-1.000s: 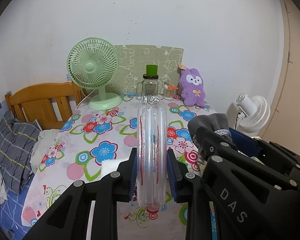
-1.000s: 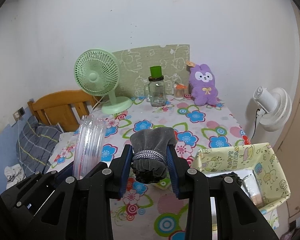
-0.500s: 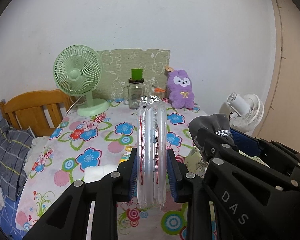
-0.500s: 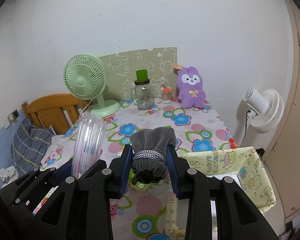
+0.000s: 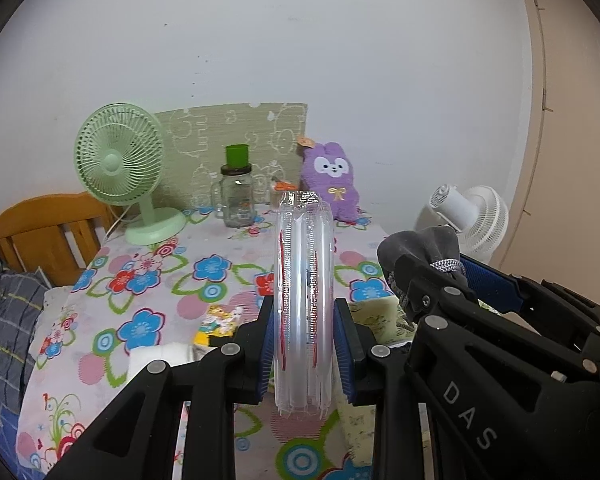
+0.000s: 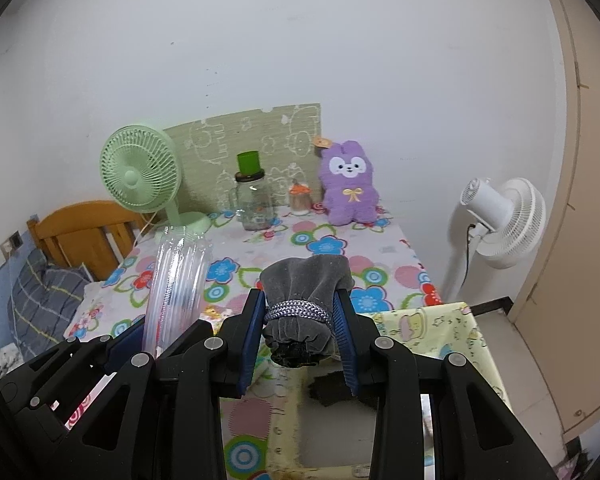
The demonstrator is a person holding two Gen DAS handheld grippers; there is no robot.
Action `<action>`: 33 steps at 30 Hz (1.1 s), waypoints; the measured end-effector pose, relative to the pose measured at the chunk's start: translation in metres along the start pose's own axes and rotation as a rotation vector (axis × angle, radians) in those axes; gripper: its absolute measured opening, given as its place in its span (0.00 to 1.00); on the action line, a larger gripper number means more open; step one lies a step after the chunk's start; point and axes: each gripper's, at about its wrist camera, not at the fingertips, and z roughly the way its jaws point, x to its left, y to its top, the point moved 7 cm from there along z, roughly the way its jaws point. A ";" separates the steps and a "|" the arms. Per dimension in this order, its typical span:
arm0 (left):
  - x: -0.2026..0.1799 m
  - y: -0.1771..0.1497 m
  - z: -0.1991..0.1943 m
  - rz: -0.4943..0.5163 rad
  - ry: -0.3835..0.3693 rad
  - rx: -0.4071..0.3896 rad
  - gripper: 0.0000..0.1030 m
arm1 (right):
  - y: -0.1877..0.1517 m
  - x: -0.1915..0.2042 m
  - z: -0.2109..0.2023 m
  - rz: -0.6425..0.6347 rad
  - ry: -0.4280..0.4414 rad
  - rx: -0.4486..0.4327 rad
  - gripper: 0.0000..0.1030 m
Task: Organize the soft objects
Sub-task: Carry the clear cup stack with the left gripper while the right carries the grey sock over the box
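My left gripper (image 5: 304,344) is shut on a clear inflated air-cushion pack (image 5: 305,300) with red stripes, held upright above the flowered table (image 5: 148,292). It also shows in the right wrist view (image 6: 176,284). My right gripper (image 6: 300,328) is shut on a grey velvet drawstring pouch (image 6: 304,300), also seen in the left wrist view (image 5: 424,248). It hangs over the near left part of a yellow patterned fabric box (image 6: 440,324). A purple plush rabbit (image 6: 348,188) sits at the back of the table.
A green desk fan (image 5: 120,172), a glass jar with a green cup on it (image 5: 238,196) and a small jar (image 6: 299,198) stand at the back. A white floor fan (image 6: 504,220) stands right of the table. A wooden bed frame (image 5: 40,232) is at left. A small picture card (image 5: 218,320) lies on the cloth.
Both grippers have drawn back and to the right with their loads. The table's back objects look farther away and the yellow box now lies under the right gripper.
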 end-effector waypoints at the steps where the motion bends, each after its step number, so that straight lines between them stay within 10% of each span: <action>1: -0.003 0.000 0.001 0.002 -0.003 0.000 0.26 | 0.000 -0.003 0.000 0.003 -0.004 -0.001 0.37; 33: -0.088 -0.017 0.041 0.090 -0.140 0.094 0.26 | -0.026 -0.091 0.007 0.109 -0.138 0.053 0.37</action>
